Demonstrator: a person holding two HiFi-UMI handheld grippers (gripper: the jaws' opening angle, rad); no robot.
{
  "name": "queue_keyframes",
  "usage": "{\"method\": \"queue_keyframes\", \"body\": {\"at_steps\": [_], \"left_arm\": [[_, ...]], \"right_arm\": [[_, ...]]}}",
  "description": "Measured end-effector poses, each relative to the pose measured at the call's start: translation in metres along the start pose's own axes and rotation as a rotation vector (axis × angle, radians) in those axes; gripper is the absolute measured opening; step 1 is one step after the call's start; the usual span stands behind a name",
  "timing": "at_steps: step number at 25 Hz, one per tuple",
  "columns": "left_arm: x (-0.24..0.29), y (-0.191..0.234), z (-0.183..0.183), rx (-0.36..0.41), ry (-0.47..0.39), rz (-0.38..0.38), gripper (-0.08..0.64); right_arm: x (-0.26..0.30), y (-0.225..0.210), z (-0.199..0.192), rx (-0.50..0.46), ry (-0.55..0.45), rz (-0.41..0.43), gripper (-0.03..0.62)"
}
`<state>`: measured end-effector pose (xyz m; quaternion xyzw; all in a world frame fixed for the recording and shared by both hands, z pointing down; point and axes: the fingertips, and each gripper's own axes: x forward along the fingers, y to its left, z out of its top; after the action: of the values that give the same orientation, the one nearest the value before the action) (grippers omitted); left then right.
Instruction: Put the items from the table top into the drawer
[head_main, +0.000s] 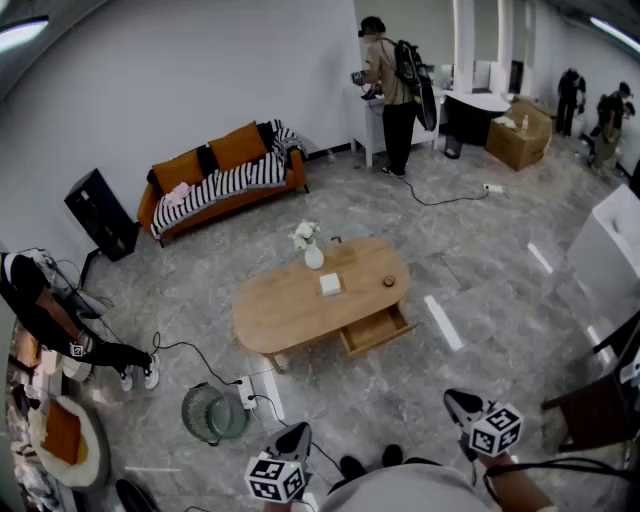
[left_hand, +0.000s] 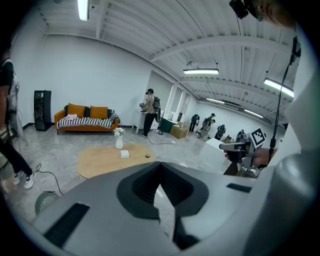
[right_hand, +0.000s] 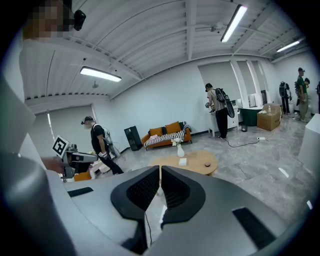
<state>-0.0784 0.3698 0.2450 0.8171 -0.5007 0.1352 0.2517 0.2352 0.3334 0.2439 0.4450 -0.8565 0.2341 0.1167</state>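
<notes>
Drawer (head_main: 375, 328) open; white box (head_main: 330, 284) on table (head_main: 280, 310); square markers on right gripper (head_main: 456, 401).

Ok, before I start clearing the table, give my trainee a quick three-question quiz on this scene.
1. True or false: the drawer under the table is closed.
2. The left gripper and right gripper are: A) shut, empty; B) shut on a cup; C) wide open.
3. How many items sit on the table top?
Key: 1 false, it stands pulled out. 2 A. 3 three: vase, white box, small dark round item.
</notes>
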Motion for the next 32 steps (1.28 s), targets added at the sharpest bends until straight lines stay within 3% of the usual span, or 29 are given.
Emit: {"method": "queue_keyframes", "body": {"at_steps": [15,32], "left_arm": [[0.01,-0.01,-0.002,-0.007,0.005,0.022,0.0],[0.039,-0.042,-0.01,-0.03,0.002,0.068,0.002]], "right_arm": [[0.0,-0.012,0.006,-0.012,0.005,0.041,0.041],[-0.006,-0.061,0.004,-0.018,0.036,0.089,0.042]]}}
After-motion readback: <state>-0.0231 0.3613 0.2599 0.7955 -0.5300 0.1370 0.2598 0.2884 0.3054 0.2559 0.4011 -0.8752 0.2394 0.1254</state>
